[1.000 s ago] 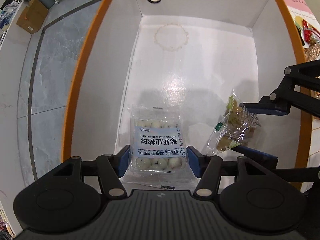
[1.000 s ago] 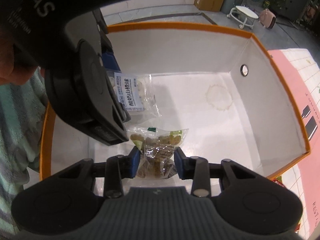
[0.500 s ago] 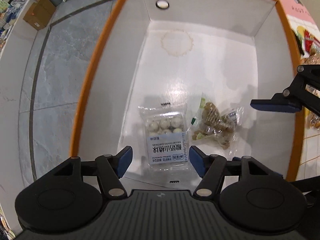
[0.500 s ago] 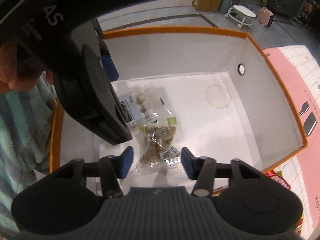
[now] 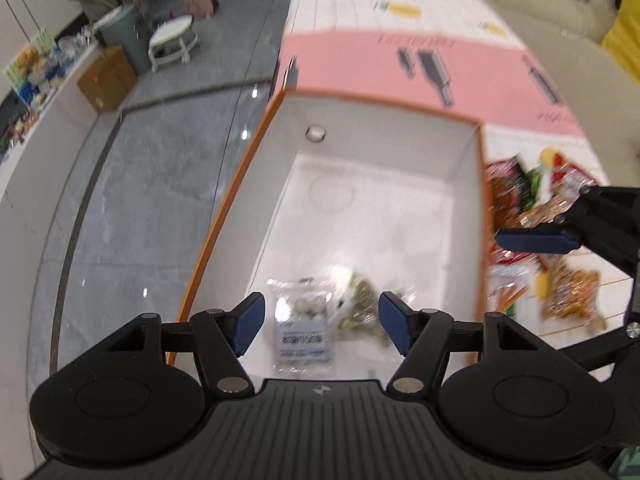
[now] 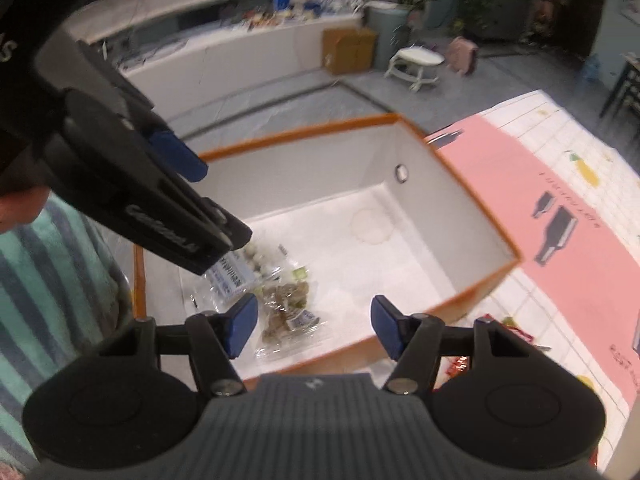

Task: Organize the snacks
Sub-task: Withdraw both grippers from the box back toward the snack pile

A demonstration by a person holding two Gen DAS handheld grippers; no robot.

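Left wrist: two snack packets (image 5: 328,320) in box (image 5: 478,216)

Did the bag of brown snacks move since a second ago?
Yes. The brown snack bag left the right gripper, whose jaws have just been opening, and now lies on the box floor.

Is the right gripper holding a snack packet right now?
No. The right gripper stands open with nothing between its fingers; the brown snack packet lies on the floor of the box.
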